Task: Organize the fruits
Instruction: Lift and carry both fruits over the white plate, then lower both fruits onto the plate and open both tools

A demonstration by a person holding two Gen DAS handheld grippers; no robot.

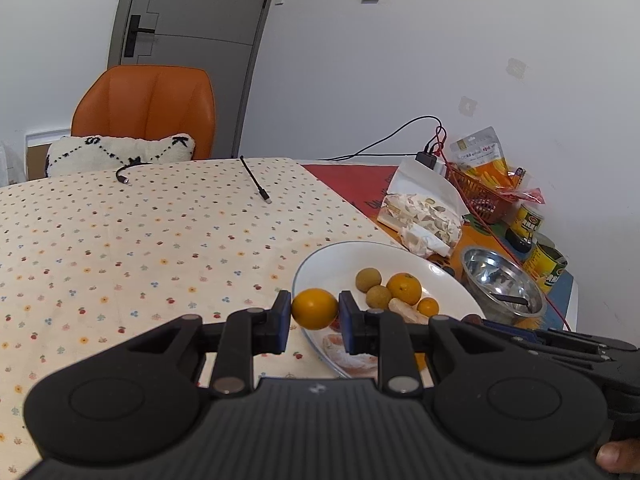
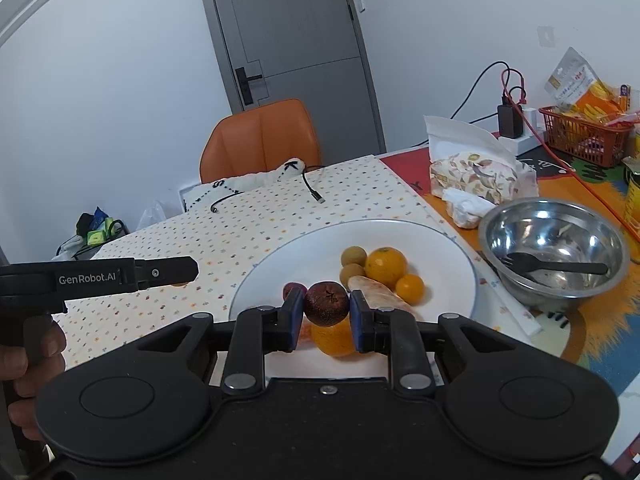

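Orange fruit (image 1: 315, 308) pinched in left tool (image 1: 315, 314), tilted down over plate (image 1: 320, 264).

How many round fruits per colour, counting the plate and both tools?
Orange fruit: 4, one of them in the left tool
Brown fruit: 2
Dark red fruit: 2, one of them in the right tool
Total: 8

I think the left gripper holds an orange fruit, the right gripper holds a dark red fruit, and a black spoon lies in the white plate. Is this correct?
One detail is wrong. The black spoon lies in the steel bowl, not in the white plate; the right wrist view shows it. The rest holds: the left gripper is shut on the orange fruit, and the right gripper is shut on the dark red fruit.
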